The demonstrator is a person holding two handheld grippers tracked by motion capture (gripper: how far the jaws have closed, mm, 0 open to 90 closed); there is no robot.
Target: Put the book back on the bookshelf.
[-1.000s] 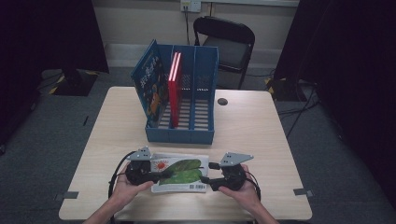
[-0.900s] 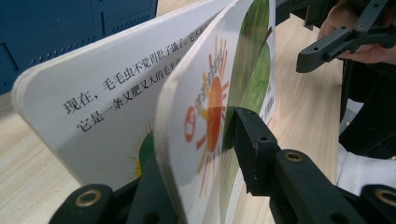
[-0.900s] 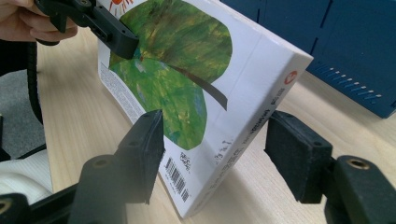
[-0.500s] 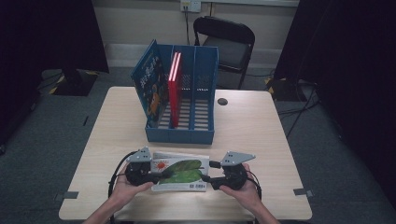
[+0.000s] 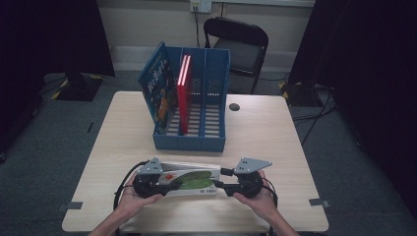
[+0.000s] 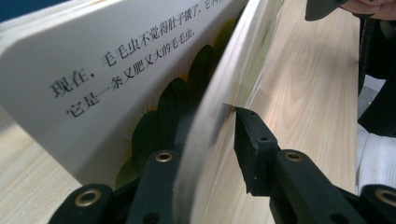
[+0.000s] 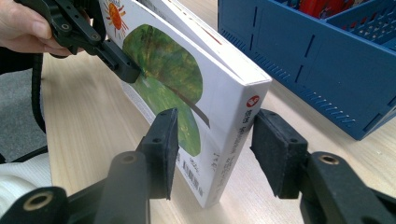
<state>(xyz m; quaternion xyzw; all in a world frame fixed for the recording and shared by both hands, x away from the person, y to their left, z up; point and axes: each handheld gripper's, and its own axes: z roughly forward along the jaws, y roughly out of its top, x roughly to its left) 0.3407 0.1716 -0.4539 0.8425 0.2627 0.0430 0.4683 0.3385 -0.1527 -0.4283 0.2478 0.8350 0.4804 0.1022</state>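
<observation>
at the near edge of the worktop [image 5: 275,132] a picture book [image 5: 189,179] is held on edge between the two hands, its green leaf cover toward the person. on the left, the left gripper [image 5: 147,181] is closed on the book's open end: in the left gripper view its jaws pinch one board cover [image 6: 210,126], while the printed white page [image 6: 102,79] fans away from them. on the right, the right gripper [image 5: 223,184] straddles the spine end; its jaws have just been closing, yet in the right gripper view a narrow gap shows on each side between the pads and the spine [image 7: 240,135], so it is not gripping.

to do this well, i judge the right jaws should close square across the full thickness at the spine, and the left should take in all the pages, not one cover, or the book will splay when lifted.

behind stands a blue file rack [image 5: 194,140], a blue book [image 5: 157,88] leaning in its left bay and a red book [image 5: 183,93] upright beside it; the right bays look free. the rack's front wall is what the book must clear. a black chair [image 5: 241,44] waits beyond, and a small dark disc [image 5: 234,106] lies right of the rack.
</observation>
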